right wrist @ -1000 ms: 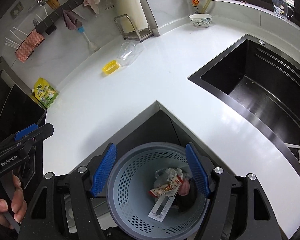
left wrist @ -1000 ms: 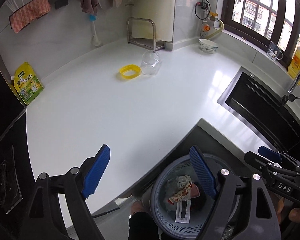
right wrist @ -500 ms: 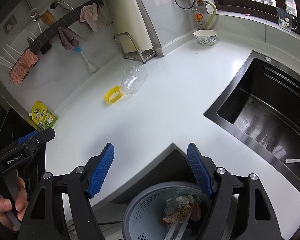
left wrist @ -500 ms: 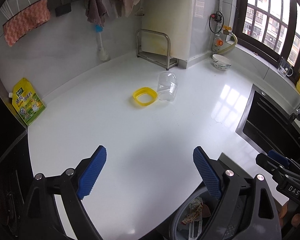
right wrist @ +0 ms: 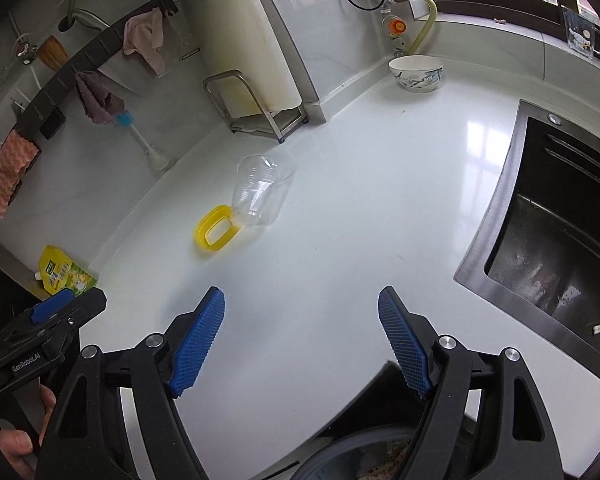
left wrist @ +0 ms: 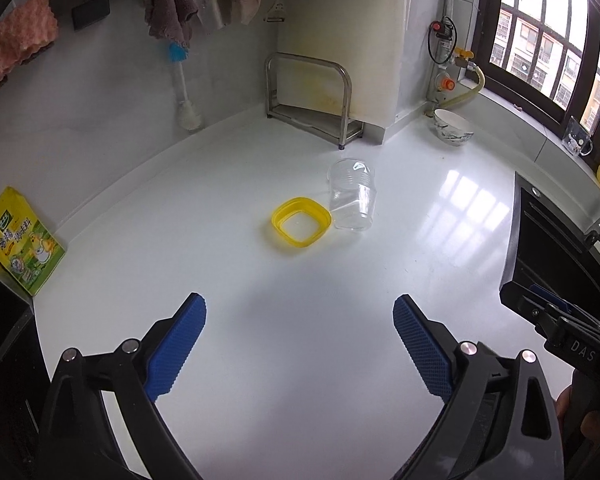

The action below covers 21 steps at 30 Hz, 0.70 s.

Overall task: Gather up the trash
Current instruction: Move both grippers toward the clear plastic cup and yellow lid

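With both grippers hovering over the white countertop (left wrist: 300, 360), left gripper (left wrist: 299, 346) has its blue pads wide apart, nothing between them; right gripper (right wrist: 301, 342) same, jaws spread and empty

Trash still on the counter: clear plastic cup (left wrist: 353, 195) lying on its side toward the back corner, mouth pointing at the back wall, just in front of the steel rack (left wrist: 308, 100). Yellow square ring lid (left wrist: 301, 221) flat on the counter, touching the cup's base end on its left; the right wrist view shows the same pair, cup (right wrist: 258, 198) and lid (right wrist: 216, 232), in contact

Grey perforated trash bin (right wrist: 352, 462) only partly visible at the bottom edge of the right wrist view, below the counter's inner front corner, some wrappers inside, contents mostly hidden

Other stuff: green/yellow pouch (left wrist: 22, 240) at the counter's left edge, patterned bowl (right wrist: 416, 72) at the back right by the window sill, black sink (right wrist: 560, 232) cut into the right side, bottle brush (left wrist: 182, 88) standing against the back wall, cloths hanging on the wall rail above it

Both grippers well apart from cup and lid
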Tool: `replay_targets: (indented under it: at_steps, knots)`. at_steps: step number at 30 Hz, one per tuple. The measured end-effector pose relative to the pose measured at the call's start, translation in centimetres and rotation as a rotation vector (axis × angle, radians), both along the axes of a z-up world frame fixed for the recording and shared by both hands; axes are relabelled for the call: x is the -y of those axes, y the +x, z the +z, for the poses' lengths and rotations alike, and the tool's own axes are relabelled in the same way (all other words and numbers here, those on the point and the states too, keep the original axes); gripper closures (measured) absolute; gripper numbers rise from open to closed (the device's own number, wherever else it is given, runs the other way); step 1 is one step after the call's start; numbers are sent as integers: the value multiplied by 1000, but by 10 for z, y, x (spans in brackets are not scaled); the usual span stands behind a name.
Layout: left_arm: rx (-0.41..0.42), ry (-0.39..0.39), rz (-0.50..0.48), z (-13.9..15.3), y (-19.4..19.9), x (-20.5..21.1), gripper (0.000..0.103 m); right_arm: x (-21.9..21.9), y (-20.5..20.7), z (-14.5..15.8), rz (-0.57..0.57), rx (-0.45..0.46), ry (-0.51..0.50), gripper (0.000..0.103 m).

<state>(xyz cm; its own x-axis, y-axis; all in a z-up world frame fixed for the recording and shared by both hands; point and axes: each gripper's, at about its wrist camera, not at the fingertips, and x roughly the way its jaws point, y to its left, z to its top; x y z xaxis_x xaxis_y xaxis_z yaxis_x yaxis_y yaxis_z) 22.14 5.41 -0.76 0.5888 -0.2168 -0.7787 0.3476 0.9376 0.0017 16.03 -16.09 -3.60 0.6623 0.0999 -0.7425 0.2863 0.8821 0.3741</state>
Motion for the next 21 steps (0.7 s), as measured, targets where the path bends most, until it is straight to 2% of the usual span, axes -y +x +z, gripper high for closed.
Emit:
replay_targets:
  at_steps: [5, 21]
  knots:
    - [16, 3, -22, -3, 26, -2, 10, -3, 27, -4, -19, -4, -5, 27]
    - [-66, -6, -1, -40, 96, -21, 10, -13, 113, -26, -11, -49, 14, 27]
